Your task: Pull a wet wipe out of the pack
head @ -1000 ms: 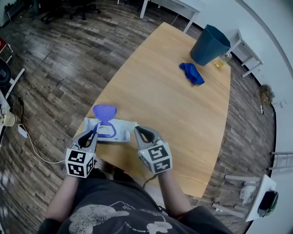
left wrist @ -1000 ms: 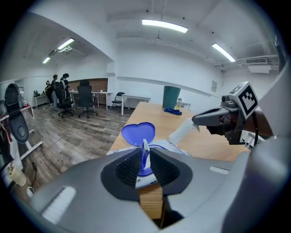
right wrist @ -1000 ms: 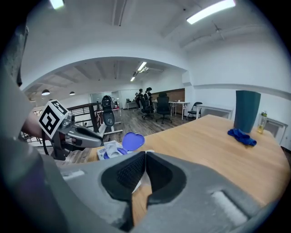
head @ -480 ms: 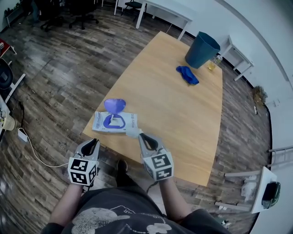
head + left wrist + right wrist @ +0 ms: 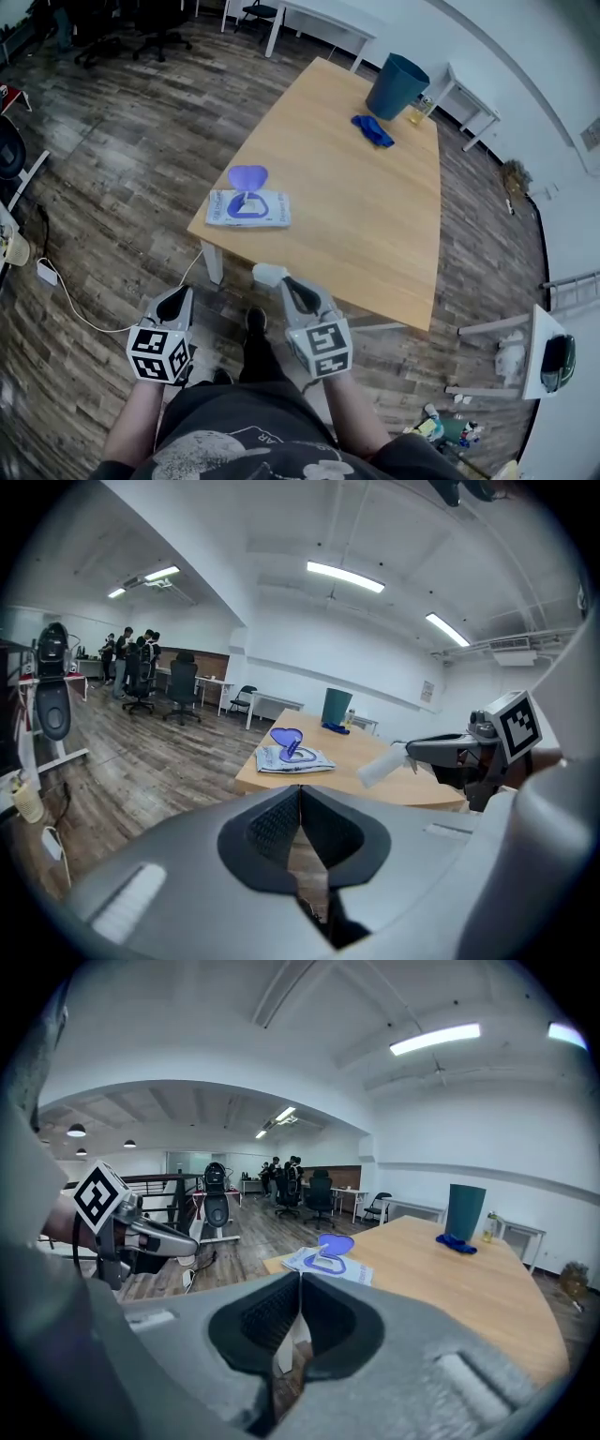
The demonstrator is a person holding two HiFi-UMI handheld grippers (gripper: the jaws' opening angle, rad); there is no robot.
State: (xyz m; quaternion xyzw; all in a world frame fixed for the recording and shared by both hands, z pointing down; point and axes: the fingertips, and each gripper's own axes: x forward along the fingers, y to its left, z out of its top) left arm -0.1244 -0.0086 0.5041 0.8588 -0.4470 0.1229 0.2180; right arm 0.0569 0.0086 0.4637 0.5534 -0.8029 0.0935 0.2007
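The wet wipe pack (image 5: 248, 209) lies near the table's front left corner with its purple lid (image 5: 247, 175) flipped up. Both grippers hang over the floor, short of the table edge. My right gripper (image 5: 284, 281) is shut on a white wipe (image 5: 267, 274), which sticks out beyond its tips, clear of the pack. In the right gripper view the wipe (image 5: 285, 1354) shows as a white strip between the closed jaws. My left gripper (image 5: 177, 298) has just been closing and stands shut with nothing between its jaws. The left gripper view shows the pack (image 5: 295, 758) and the wipe (image 5: 379, 765).
A dark blue bin (image 5: 397, 85), a blue cloth (image 5: 373, 130) and a small yellow bottle (image 5: 417, 113) sit at the table's far end. White desks and office chairs stand beyond. A cable (image 5: 70, 305) trails on the wooden floor at left. People (image 5: 131, 658) stand far off.
Both grippers have drawn back from the pack, off the table and toward me. The left one let go of the pack and closed; the right one carried the wipe away.
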